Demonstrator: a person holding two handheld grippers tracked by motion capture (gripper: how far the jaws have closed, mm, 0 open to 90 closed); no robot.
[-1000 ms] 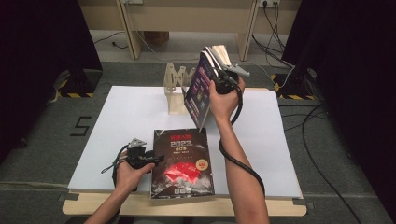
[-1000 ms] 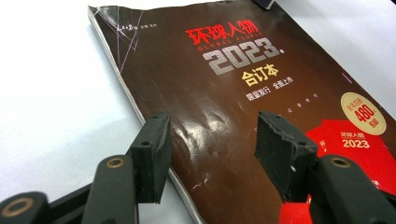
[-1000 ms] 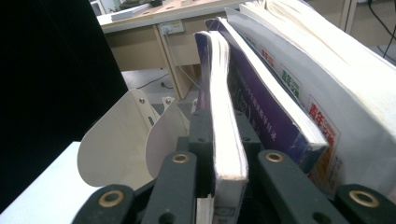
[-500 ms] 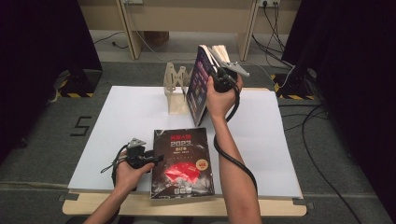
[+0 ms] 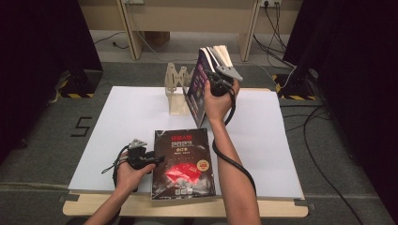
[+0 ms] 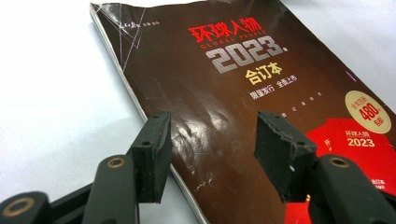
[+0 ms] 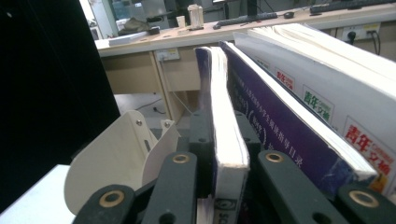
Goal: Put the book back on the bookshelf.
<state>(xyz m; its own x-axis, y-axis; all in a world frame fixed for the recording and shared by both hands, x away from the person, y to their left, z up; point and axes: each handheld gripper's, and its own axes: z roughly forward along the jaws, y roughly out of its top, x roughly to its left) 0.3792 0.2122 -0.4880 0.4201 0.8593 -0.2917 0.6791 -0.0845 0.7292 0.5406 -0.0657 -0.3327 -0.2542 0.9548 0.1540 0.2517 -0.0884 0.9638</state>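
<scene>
**Observer:** What have you got in hand?

**Operator:** My right gripper is clamped on a thin purple-covered book; in the right gripper view both pads press its covers, page edges facing me. Its jaws have just been easing open a touch, yet the book is still pinched between them. I hold it raised and upright just beside the beige book rack, on the rack's right, with two thicker books leaning against it on the far side.

**Observer:** And the other hand?

**Operator:** My left gripper sits well in front of the rack, low on the white table sheet. Its jaws stand apart, gripping nothing. They straddle the left edge of the dark 2023 magazine, which lies flat, cover up, nearer me than the rack. I cannot tell whether the pads touch the cover.
</scene>
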